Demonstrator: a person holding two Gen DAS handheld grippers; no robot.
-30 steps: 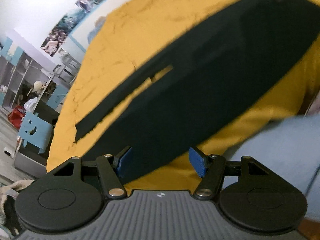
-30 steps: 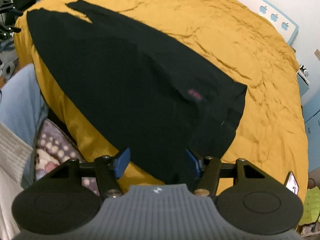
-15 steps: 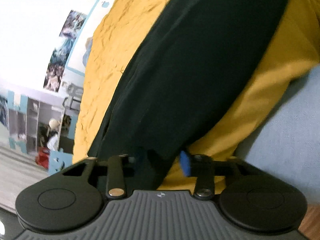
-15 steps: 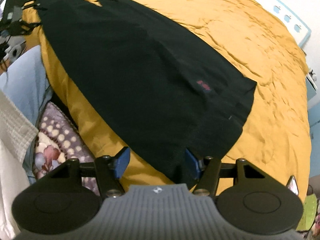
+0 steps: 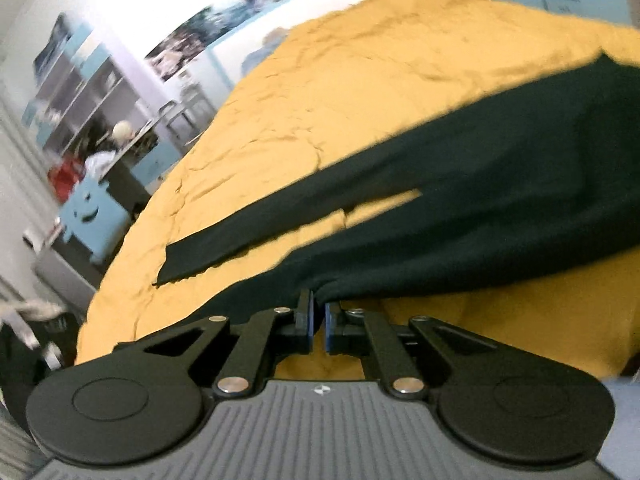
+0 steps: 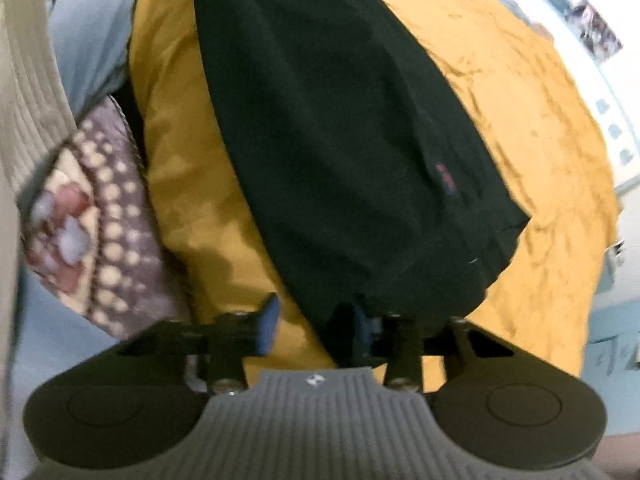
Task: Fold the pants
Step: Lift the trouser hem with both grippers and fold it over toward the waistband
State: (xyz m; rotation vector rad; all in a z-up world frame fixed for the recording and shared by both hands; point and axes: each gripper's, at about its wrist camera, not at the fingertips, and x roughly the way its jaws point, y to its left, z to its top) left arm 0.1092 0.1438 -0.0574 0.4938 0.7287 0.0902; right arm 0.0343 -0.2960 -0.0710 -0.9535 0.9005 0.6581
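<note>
Black pants (image 5: 460, 208), of smooth matte fabric, lie spread on a bed covered by a wrinkled mustard-yellow bedspread (image 5: 360, 92), near its front edge. The left gripper (image 5: 318, 320) has its blue-padded jaws closed on a bunched fold of one leg. The right gripper (image 6: 316, 322) stands with jaws apart at the fabric's near edge, one pad partly hidden. A dotted floral cushion (image 6: 92, 220) sits beside the bed.
</note>
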